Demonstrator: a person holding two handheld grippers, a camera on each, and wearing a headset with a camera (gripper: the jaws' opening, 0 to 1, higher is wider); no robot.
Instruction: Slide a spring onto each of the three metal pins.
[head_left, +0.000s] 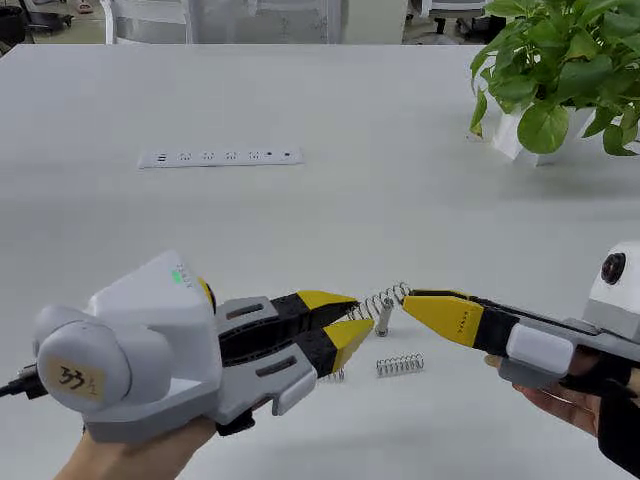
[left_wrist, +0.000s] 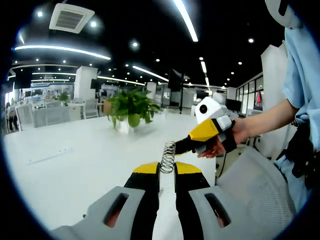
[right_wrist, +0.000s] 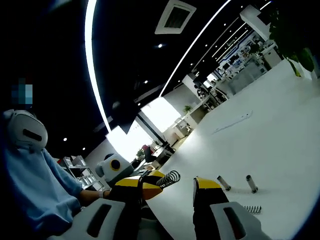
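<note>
Our left tongs (left_wrist: 168, 168) clamp one spring (left_wrist: 168, 153) just over a pin (head_left: 384, 320) on the counter (head_left: 300, 220), probably so our right tongs (right_wrist: 173, 184), jaws parted, can steady its free end.

Handwritten "33" plus some squiggle sitting on yellowish sticker (head_left: 78, 378), near-left round end of left gripper (head_left: 358, 315). Tiny print running along right gripper (head_left: 408, 298) yellow jaw, too small, not reading it.
</note>
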